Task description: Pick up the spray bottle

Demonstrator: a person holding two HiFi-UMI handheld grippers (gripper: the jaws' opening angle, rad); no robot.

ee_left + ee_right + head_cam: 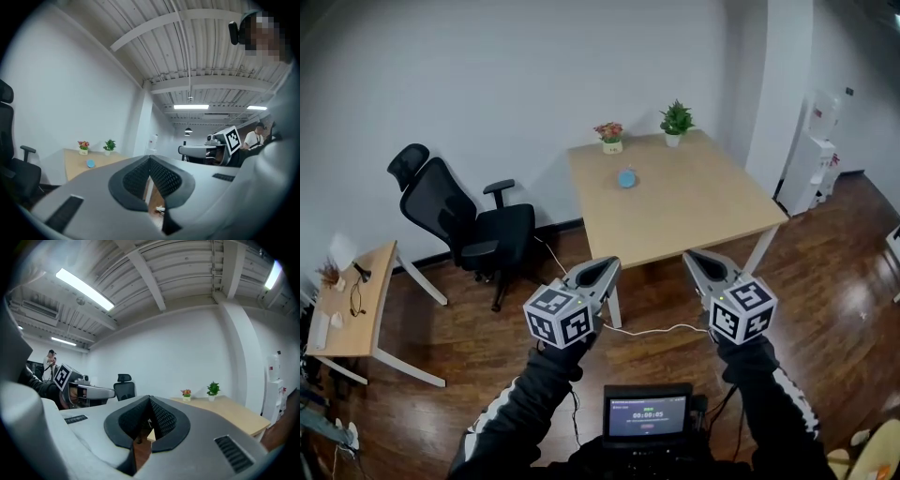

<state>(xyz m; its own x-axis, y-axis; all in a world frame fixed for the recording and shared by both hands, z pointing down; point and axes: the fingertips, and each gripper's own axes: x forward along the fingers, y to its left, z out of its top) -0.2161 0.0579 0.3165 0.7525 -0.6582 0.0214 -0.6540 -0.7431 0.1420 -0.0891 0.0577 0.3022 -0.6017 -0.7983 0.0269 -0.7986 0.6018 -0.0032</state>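
- None of the pick-up is done yet: we stand well apart from the table (703, 202), with bare floor between.
- The fingers of our left gripper (607, 265) are pressed together on nothing, and those of our right gripper (694, 257) are likewise closed and empty.
- The likely spray bottle (626, 178) is a small blue thing on the table's far half, near the flower pot (609, 137) and the green plant (676, 120).
- Left to do, we judge: approach, open one pair of fingers, close on it, lift.
- It shows only as a round blob, so we guess it stands upright, long axis vertical; where its nozzle points we cannot tell.
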